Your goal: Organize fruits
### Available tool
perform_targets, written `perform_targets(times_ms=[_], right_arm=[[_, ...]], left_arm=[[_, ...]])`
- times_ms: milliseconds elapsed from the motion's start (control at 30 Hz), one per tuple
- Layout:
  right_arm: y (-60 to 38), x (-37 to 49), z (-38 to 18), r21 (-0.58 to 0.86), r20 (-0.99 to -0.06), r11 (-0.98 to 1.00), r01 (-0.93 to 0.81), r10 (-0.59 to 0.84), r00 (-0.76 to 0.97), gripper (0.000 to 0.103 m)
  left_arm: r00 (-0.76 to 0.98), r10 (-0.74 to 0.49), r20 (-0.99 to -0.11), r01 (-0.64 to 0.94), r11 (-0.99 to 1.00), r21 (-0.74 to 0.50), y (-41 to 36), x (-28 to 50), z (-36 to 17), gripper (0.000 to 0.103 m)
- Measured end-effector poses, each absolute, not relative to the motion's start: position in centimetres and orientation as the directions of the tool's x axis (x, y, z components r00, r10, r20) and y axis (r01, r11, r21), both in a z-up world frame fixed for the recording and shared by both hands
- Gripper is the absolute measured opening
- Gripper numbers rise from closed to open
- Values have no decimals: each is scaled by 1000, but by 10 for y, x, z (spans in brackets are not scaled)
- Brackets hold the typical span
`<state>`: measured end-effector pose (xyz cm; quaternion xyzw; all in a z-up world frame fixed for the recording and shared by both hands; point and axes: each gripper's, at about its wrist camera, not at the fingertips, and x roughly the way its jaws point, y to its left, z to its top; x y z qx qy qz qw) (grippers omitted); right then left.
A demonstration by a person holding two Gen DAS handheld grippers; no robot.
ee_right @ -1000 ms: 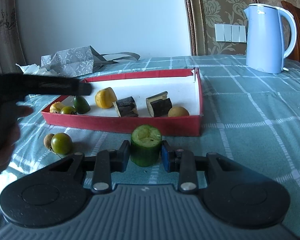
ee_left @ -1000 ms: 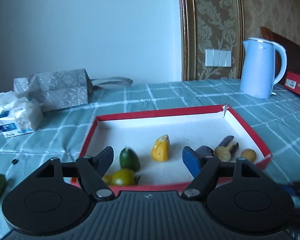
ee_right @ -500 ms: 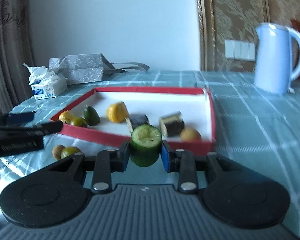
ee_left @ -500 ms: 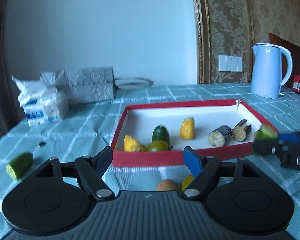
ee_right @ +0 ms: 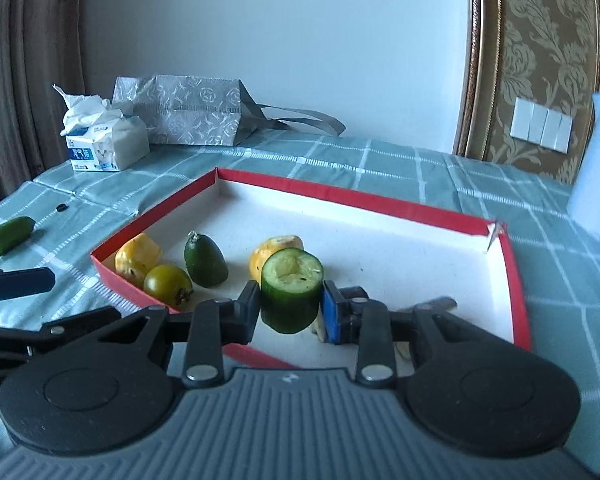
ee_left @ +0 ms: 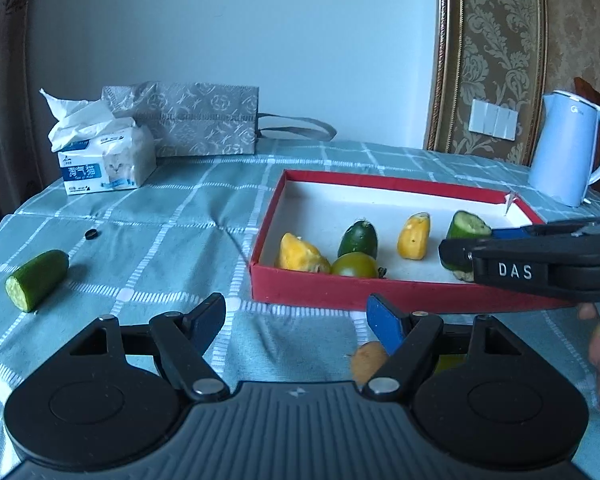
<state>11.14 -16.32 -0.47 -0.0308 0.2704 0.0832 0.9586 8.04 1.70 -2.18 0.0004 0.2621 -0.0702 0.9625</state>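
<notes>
Right wrist view: right gripper (ee_right: 291, 306) clamped on a cucumber chunk (ee_right: 291, 290), cut face up, held over the near part of the red tray (ee_right: 514, 280). Tray also holds two yellow pieces (ee_right: 138, 257), a green tomato (ee_right: 167, 282) and a dark green fruit (ee_right: 205, 260). Left wrist view: left gripper (ee_left: 296, 322) jaws spread wide, nothing between them, over the checked tablecloth (ee_left: 172, 240) just in front of the tray. Second cucumber piece (ee_left: 37, 279) lies on the cloth, well left of the tray. Small brown fruit (ee_left: 368, 362) sits on the cloth by the left gripper's blue pad.
</notes>
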Motion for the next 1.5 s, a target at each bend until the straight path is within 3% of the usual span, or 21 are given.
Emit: perform_targets(times_ms=[467,567,967,1067,1200,1500], right_arm=[[-146,119,-7,-117,-512,976,-186,101,853,31],[-148,117,-5,-108,-509,979,-175,97,855,36],[-192,61,1,40,-460,991,-125,129,879,36],[-212,45,-8,103,-454,991,-80,119,883,45],[-222,38,-17,144,-475,988,-56,119,872,45],[-199,28,-20,68,-472,988,-135,151,869,45]], left_arm=[[844,-128,-521,118,992,-54,21,85,-23,77],[845,-123,-521,113,992,-51,21,85,-23,77],[844,-129,-521,107,992,-73,26,82,-23,77],[842,-147,-520,122,989,-82,26,81,-22,77],[847,-130,-515,120,991,-53,21,79,-23,77],[835,-51,-548,84,996,34,14,84,-31,77]])
